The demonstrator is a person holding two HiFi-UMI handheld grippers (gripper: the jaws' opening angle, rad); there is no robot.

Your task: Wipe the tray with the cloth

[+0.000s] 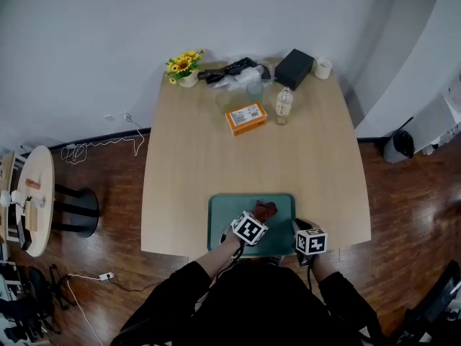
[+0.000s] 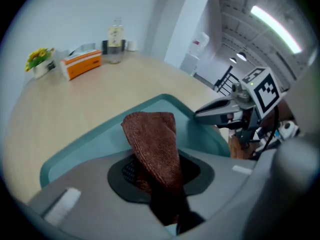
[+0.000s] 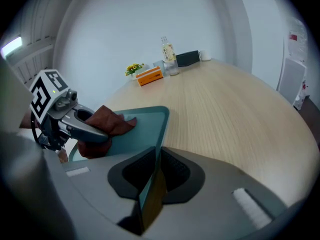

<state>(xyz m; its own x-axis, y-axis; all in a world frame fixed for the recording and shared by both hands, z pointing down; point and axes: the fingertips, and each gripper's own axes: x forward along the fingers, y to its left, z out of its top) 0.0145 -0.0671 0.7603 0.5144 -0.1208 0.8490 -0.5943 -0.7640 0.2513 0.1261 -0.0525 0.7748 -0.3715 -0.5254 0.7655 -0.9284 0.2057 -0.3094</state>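
Left tongs (image 2: pixel 161 176): pressed together on the brown cloth (image 2: pixel 152 139), so that it can be dragged over the tray floor.
Right tongs (image 3: pixel 151 181): pinched on the right rim of the tray (image 3: pixel 142 126), judged to stop it from sliding.
Tray place: laid on the desk (image 1: pixel 216 150), at the person's edge.
Tray contents: only the cloth, slightly right of the tray's middle.
Orange box (image 1: pixel 246 117): kept well beyond the tray's far rim.

place: some office-type room, I think
table: pale wood table (image 1: pixel 194 157) with flowers (image 1: pixel 184 65), tissue box (image 1: pixel 246 117), bottle (image 1: pixel 284 105)
floor: dark wood floor (image 1: pixel 410 207), loose cables (image 1: pixel 94 147) by the white wall (image 1: pixel 108 34)
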